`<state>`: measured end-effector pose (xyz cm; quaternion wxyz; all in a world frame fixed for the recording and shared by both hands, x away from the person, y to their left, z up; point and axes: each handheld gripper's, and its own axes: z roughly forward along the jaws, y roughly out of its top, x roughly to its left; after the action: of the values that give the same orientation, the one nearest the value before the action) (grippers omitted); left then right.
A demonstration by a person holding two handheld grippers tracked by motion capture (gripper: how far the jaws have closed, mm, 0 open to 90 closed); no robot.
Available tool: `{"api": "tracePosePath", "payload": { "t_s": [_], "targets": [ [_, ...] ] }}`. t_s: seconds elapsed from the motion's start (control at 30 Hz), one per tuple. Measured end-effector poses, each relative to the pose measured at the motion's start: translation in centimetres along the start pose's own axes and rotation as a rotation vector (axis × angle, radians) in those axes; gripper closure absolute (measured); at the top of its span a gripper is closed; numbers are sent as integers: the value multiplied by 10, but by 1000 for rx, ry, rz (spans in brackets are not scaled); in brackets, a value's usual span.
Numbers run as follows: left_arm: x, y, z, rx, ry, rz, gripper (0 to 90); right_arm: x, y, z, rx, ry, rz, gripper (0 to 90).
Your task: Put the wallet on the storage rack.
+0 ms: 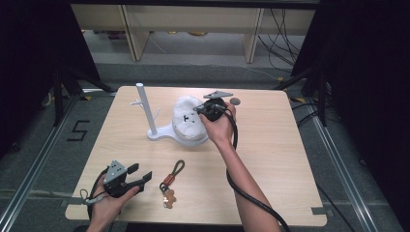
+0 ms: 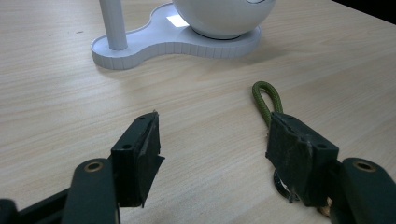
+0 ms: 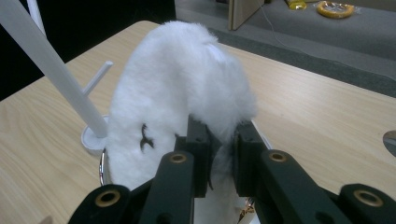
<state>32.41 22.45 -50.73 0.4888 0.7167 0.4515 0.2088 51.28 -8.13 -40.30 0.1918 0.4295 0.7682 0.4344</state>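
My right gripper [image 1: 202, 109] is clamped on the white fluffy toy [image 1: 187, 118], its two black jaws pinching a fold of the fur near the toy's upper edge, as the right gripper view shows close up [image 3: 219, 154]. The toy [image 3: 177, 98] sits in the round bowl part of a white stand [image 1: 167, 133] toward the far middle of the wooden table [image 1: 285, 159], and a small dark embroidered mark shows on its fur. A thin white post [image 1: 146, 108] with short side pegs rises upright from the other end of the stand, just beside the toy on its left. My left gripper [image 1: 133, 176] rests low over the near left part of the table, its jaws standing well apart with nothing between them; in the left gripper view [image 2: 215, 154] only bare wood lies in the gap. Just to the right of it lies a keychain [image 1: 171, 183] with a green cord loop [image 2: 267, 100], a brown band and a small tan charm, flat on the table and not touched, though the right-hand jaw in that view hangs over its lower end. A small dark round disc [image 1: 235, 101] lies on the table near the far edge, just beyond my right hand [image 1: 218, 126].
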Motion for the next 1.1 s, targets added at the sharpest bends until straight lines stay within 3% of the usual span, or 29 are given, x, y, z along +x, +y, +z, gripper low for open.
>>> {"api": "tracePosePath", "payload": {
  "t_s": [0.07,0.2,0.57,0.77,0.97,1.0,1.03,1.1],
  "targets": [
    [0,0,0,-1,-2,0,341,0,-3,3,2,-21,-31,807],
    [0,0,0,1,-3,1,341,1,-5,5,17,-21,-17,804],
    [0,0,0,-3,0,-1,341,0,-5,3,31,-37,-40,749],
    [0,0,0,-2,1,-1,341,0,-4,0,1,-36,-36,650],
    [-1,1,-1,2,3,0,341,4,1,-8,-24,-40,-17,583],
    [-1,1,-1,2,3,3,341,3,2,-10,-32,-49,-43,575],
    [0,1,0,-3,-7,4,341,5,4,-13,-29,-36,-13,568],
    [-1,1,0,-8,-9,1,341,4,5,-15,-35,-40,-23,567]
  ]
}}
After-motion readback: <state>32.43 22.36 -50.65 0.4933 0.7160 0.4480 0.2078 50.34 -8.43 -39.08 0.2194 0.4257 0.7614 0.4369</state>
